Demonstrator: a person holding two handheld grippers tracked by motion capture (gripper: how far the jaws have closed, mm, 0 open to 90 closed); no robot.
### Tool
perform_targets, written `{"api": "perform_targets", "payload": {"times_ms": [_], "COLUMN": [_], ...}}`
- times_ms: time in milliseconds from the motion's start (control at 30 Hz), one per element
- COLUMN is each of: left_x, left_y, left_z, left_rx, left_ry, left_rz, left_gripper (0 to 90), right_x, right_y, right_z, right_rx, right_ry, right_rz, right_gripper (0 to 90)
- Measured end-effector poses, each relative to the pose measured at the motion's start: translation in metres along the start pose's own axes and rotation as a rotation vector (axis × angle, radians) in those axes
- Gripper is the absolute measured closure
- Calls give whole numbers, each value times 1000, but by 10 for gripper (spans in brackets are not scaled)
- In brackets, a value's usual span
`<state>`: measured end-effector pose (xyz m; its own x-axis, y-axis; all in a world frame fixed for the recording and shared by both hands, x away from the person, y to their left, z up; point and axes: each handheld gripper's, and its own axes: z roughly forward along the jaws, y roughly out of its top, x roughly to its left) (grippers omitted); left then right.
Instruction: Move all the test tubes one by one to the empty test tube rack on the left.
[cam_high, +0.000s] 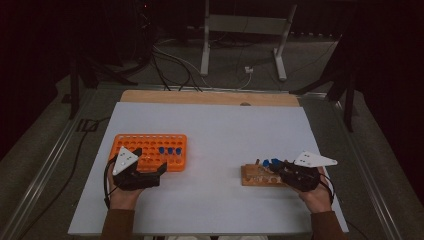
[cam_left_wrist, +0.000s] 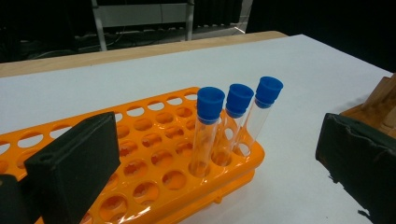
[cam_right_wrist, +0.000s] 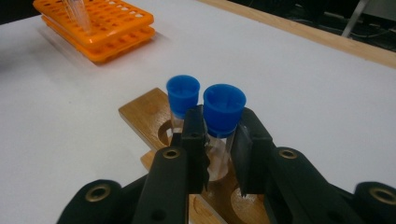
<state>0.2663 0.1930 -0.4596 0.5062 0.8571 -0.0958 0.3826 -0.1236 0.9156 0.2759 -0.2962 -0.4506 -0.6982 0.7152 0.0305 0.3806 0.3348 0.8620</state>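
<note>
On the surface (cam_high: 215, 150), the plastic rack (cam_high: 150, 150) lies at the left with three tubes (cam_left_wrist: 236, 123) standing in a row near its right end. The wooden block (cam_high: 257, 176) lies well apart at the right, holding two tubes (cam_right_wrist: 219, 126) side by side.

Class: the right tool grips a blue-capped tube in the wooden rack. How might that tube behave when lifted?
The tube looks clear, thin-walled and empty, so probably light and fragile. Its smooth wall may slip between the right tool pads. Round-bodied, it would likely roll if laid on the table.
</note>
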Motion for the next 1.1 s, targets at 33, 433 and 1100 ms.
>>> {"api": "perform_targets", "payload": {"times_ms": [33, 433, 1100], "left_x": [0, 0, -1], "left_y": [0, 0, 0], "left_z": [0, 1, 1], "left_rx": [1, 1, 6], "left_ry": [0, 0, 4], "left_rz": [1, 1, 11], "left_gripper": [8, 8, 8], "right_x": [0, 2, -6], "right_y": [1, 15, 39], "right_z": [-1, -15, -38], "right_rx": [-1, -39, -131], "right_ry": [-2, -5, -22], "right_rz": [-1, -2, 9], "right_gripper": [764, 764, 765]}}
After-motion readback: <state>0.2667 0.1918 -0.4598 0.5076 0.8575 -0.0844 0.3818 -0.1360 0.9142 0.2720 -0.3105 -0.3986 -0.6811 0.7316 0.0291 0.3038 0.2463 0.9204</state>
